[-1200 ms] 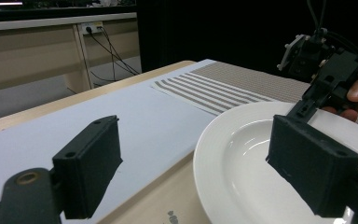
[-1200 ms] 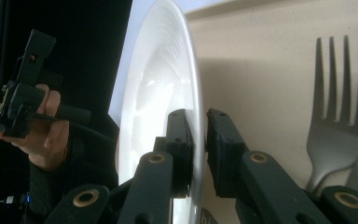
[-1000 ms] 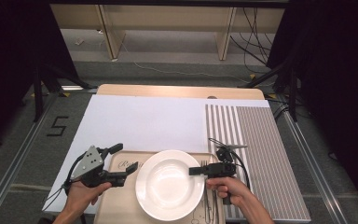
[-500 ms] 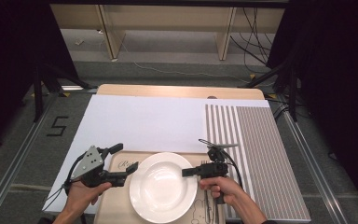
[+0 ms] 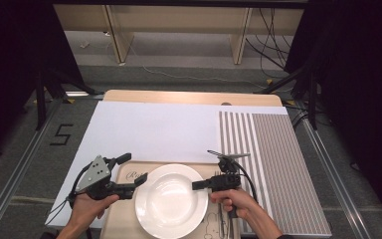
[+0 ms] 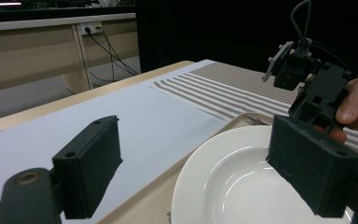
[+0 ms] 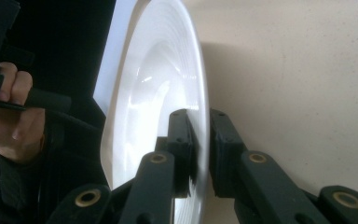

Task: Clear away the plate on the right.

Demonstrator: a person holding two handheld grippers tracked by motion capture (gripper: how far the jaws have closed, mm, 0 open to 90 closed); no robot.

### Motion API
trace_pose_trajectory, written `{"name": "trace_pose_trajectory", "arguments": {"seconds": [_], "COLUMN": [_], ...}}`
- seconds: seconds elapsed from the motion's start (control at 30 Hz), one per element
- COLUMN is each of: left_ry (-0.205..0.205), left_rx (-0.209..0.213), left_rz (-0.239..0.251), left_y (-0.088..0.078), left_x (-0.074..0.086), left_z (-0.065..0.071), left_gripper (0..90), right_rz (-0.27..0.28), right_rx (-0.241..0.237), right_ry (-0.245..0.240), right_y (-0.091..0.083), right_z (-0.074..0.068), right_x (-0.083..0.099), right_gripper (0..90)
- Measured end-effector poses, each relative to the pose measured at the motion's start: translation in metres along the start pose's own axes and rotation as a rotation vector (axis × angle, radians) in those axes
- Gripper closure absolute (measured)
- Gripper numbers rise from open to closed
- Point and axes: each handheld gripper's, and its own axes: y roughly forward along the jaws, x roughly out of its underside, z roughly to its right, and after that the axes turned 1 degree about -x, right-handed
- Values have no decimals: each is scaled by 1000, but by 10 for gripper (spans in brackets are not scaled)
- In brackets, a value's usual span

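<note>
On the wooden tray (image 5: pixel 124 175) at the table's near edge, the right gripper (image 7: pixel 199 149) pinches the round white ceramic plate's (image 5: pixel 168 199) rim. Left gripper (image 5: pixel 137 170) waits spread beside its opposite rim, so the plate looks gripped but not yet lifted.

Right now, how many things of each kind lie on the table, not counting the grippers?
White plate: 1
Wooden tray: 1
Striped mat: 1
White sheet: 1
Fork: 1
Total: 5

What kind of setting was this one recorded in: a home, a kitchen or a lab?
Most likely a lab or recording studio staged as a dining spot: black curtains hem in the table, loose cables run over the floor, and a white plate sits on a wooden tray beside a striped placemat.
</note>
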Motion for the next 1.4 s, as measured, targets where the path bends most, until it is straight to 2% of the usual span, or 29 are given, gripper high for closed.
{"name": "trace_pose_trajectory", "arguments": {"seconds": [0.07,0.37,0.43,0.47,0.57,0.7,0.73,0.8,0.83,0.87,0.9,0.93,0.97,1.0,1.03,1.1,1.13,1.17,1.2,1.3,1.4], "left_ry": [1,0,0,0,-1,-6,-2,-3,-5,-8,-7,-7,-7,-3,-3,-5,-7,-6,-7,-6,-8], "left_rx": [1,1,1,1,1,2,4,6,6,6,7,6,7,8,8,8,8,3,4,4,4], "left_rz": [-1,-2,-4,-5,-7,-5,-5,-1,-1,0,-1,-1,-1,-2,-2,-2,-2,-9,-9,-10,-10], "left_y": [0,0,0,0,0,1,1,1,1,1,1,1,1,1,1,1,1,1,1,1,1], "left_x": [0,0,1,1,1,1,1,1,1,1,1,1,1,1,1,1,2,1,1,1,1], "left_z": [0,1,1,1,0,1,1,1,1,1,1,1,1,1,1,1,1,1,1,1,1], "left_gripper": [165,165,165,165,165,165,165,165,165,165,165,165,165,165,165,165,165,165,165,164,165], "right_rz": [13,-9,2,-12,-8,-24,-14,-28,3,-29,-21,-23,-43,-31,-39,-38,-30,-33,-33,-27,-47], "right_rx": [33,34,64,58,97,126,149,160,166,163,166,188,186,196,198,207,232,236,218,259,284], "right_ry": [-10,-28,-32,-52,-81,-121,-140,-152,-199,-156,-189,-189,-184,-212,-205,-234,-241,-246,-254,-284,-309], "right_y": [1,0,1,0,1,1,2,2,4,2,2,3,2,3,3,4,5,5,5,4,5], "right_z": [-1,-2,-4,-4,-7,-9,-9,-11,-9,-13,-12,-13,-14,-13,-13,-13,-13,-14,-15,-18,-19], "right_x": [1,1,1,1,2,2,2,3,3,3,3,4,4,4,4,4,4,4,4,4,6], "right_gripper": [820,815,807,804,787,766,756,728,705,698,690,678,668,649,621,599,588,569,549,526,478]}}
